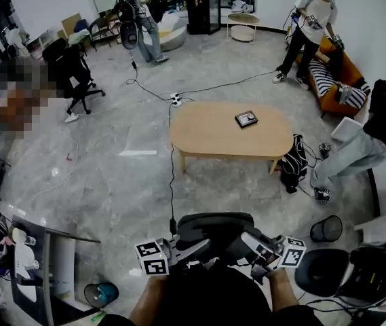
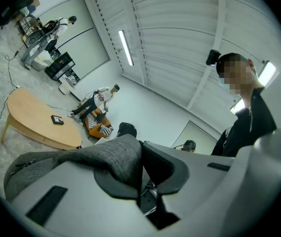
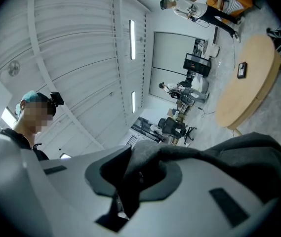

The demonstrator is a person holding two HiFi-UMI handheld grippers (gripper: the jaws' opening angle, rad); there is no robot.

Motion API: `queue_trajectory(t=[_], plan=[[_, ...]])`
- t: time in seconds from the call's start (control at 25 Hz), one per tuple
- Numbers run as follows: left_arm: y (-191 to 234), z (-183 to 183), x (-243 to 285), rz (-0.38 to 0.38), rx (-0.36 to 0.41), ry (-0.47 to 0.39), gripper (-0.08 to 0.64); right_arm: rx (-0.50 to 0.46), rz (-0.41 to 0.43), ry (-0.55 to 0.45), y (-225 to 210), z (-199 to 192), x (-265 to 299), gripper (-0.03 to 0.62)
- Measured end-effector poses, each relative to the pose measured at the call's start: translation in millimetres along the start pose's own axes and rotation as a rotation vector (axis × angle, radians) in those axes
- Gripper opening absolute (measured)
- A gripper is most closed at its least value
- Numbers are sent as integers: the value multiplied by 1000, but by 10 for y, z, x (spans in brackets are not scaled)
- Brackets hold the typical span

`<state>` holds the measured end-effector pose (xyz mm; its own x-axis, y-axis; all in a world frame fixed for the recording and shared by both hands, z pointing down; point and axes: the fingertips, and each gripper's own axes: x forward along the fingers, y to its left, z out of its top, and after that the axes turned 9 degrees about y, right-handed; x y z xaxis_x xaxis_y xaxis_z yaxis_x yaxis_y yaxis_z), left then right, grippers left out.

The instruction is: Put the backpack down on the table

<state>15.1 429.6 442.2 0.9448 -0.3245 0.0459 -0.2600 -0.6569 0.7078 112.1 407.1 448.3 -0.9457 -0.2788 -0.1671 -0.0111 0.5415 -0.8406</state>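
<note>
I hold the dark grey backpack [image 1: 213, 231] in front of my body, well short of the oval wooden table [image 1: 213, 131] ahead on the floor. My left gripper [image 1: 191, 250] is shut on a fold of its grey fabric [image 2: 113, 159], which fills the space between the pads. On the other side, my right gripper [image 1: 247, 244] is shut on the backpack's grey fabric [image 3: 147, 157] too. Both gripper views look across the room, with the table [image 2: 31, 120] [image 3: 244, 88] in the distance. A small black device [image 1: 246, 119] lies on the tabletop.
Several people stand or crouch around the room; one crouches at the table's right [image 1: 376, 131]. Cables [image 1: 172, 182] run over the floor to a power strip [image 1: 176, 100]. A black bag [image 1: 293, 165] leans by the table's right leg. A wire bin [image 1: 326, 229] and black office chair [image 1: 74, 77] stand nearby.
</note>
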Motion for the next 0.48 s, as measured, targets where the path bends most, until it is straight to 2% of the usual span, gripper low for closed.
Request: queue_trajectory(t=[0.48], plan=[[115,71,230,60,-12,-42,41,5,69,81,-118,169,-108,52]])
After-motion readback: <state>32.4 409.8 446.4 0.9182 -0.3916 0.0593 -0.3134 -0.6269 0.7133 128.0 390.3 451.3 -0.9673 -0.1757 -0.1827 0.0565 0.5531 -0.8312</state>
